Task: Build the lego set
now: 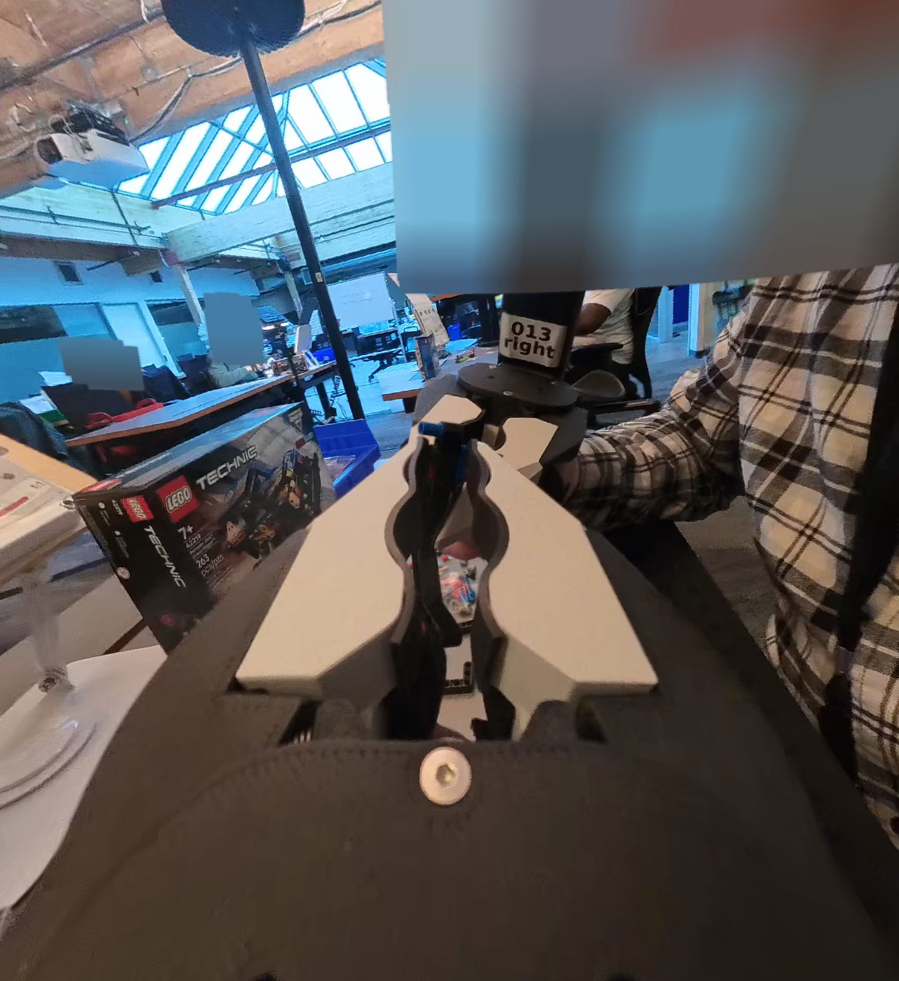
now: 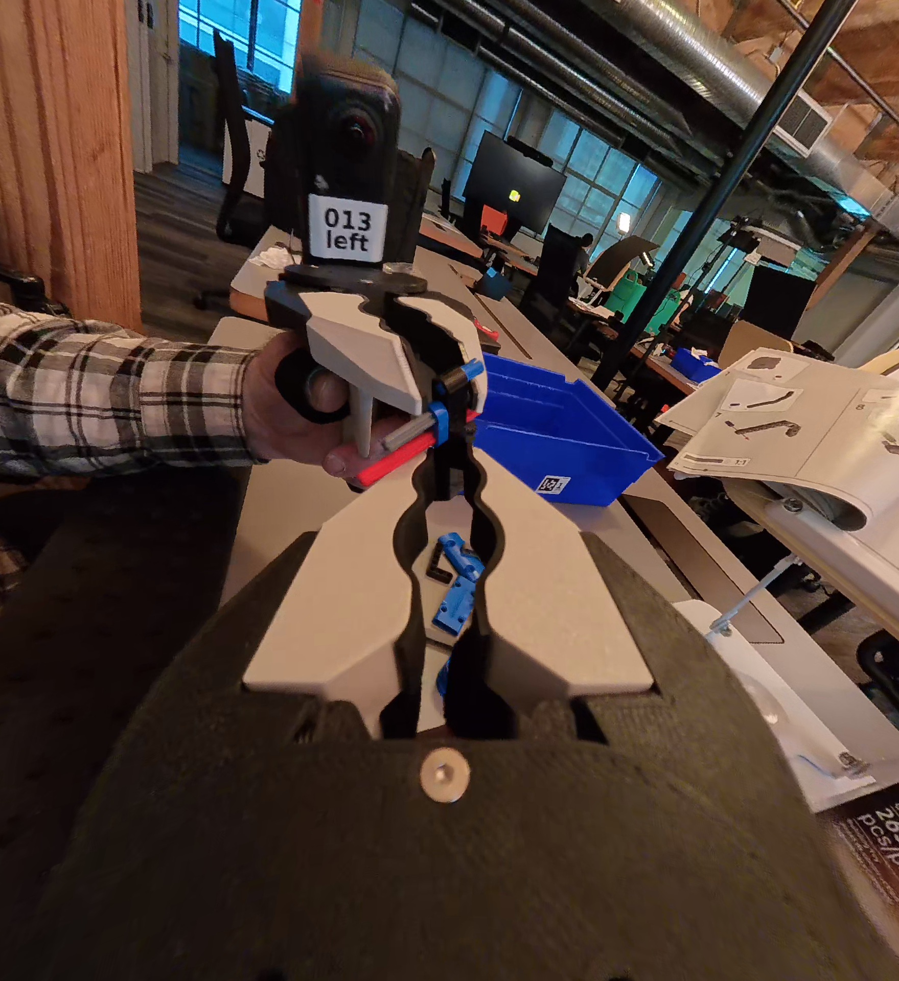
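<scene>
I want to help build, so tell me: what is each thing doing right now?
left gripper: shut on the lego assembly
right gripper: shut on the lego assembly
lego assembly: held up in the air between both
blue bin: upright on the table
instruction booklet: lying open
lego box: standing closed

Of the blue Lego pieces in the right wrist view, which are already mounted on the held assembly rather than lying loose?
The blue clip and blue pin on the black assembly, gripped between both grippers' fingers. The other blue pieces lie loose on the table below.
</scene>
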The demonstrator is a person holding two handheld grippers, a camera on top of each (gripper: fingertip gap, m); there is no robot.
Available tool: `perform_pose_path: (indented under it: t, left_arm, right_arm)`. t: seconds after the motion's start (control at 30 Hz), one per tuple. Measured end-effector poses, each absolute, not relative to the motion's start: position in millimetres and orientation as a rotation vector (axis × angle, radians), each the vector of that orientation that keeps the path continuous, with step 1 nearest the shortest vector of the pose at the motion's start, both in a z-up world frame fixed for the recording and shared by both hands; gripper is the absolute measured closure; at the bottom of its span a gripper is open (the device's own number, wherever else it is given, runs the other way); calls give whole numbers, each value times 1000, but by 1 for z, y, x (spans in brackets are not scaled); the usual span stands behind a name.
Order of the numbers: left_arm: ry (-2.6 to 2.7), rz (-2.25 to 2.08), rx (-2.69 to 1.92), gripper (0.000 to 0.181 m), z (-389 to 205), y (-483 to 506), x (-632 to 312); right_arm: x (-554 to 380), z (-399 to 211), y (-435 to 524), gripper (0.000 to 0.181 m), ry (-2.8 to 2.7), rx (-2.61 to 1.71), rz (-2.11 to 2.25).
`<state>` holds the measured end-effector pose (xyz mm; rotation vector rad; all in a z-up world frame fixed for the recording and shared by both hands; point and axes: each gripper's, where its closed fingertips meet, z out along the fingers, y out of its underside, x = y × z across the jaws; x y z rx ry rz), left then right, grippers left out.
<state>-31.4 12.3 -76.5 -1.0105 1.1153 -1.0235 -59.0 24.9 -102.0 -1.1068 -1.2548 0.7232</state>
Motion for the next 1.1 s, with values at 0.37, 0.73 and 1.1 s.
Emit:
perform_pose_path:
  t: [0.37, 0.73, 1.1]
  left_arm:
    - [1089, -781, -1462, 137, -125, 38, -48]
    - [1116, -308, -2118, 125, -257, 18, -93]
    - [983, -444, -2143, 144, -263, 18, -96]
  right_arm:
    - [-54, -129, 54, 174, -1331, -1128, 468]
    - [-47, -157, 78, 174, -1371, -1211, 418]
    - [-45, -165, 82, 174, -1390, -1226, 416]
